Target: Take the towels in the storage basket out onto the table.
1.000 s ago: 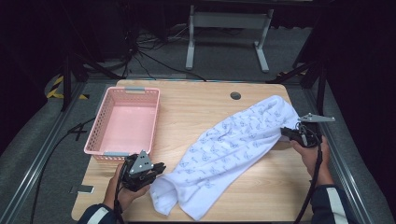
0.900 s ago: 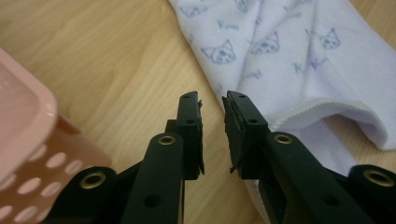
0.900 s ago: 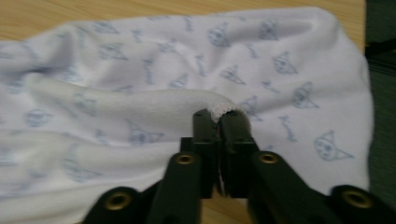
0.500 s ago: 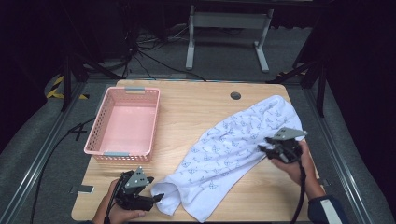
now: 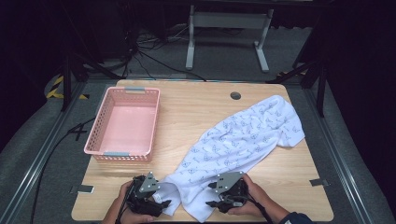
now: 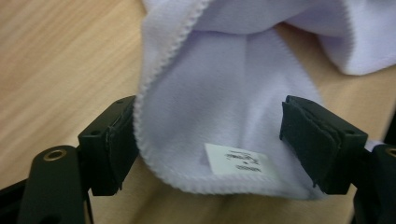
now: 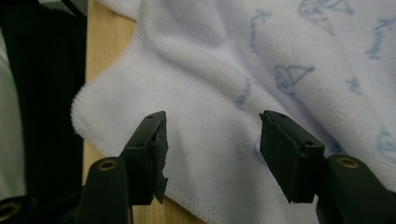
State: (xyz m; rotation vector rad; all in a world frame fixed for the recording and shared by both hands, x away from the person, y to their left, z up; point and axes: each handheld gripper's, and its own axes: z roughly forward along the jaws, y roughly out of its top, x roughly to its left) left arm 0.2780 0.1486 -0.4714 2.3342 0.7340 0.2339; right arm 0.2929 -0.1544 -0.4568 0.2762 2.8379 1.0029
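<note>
2 grippers sit at the near edge of the table [image 5: 196,105], both at the near end of the white towel [image 5: 243,140]. Towel has a blue print & lies diagonally, from far right corner down to near-centre edge, crumpled at the near end. Left gripper [image 5: 156,201]: in the left gripper view [image 6: 210,149] its jaws stand apart w/ a hemmed towel corner lying between them, small white label [image 6: 237,160] facing up; cloth edge touches the left jaw, jaws not clamped on it. Right gripper [image 5: 215,195]: in the right gripper view [image 7: 212,144] jaws also spread wide, hovering over the towel's near edge w/ the hem just below; nothing pinched. Can't tell if the tips touch the cloth. Pink basket [image 5: 100,135] stands on the table's left side, well apart from the towel. A hand wraps each gripper from the bottom of the high view.
</note>
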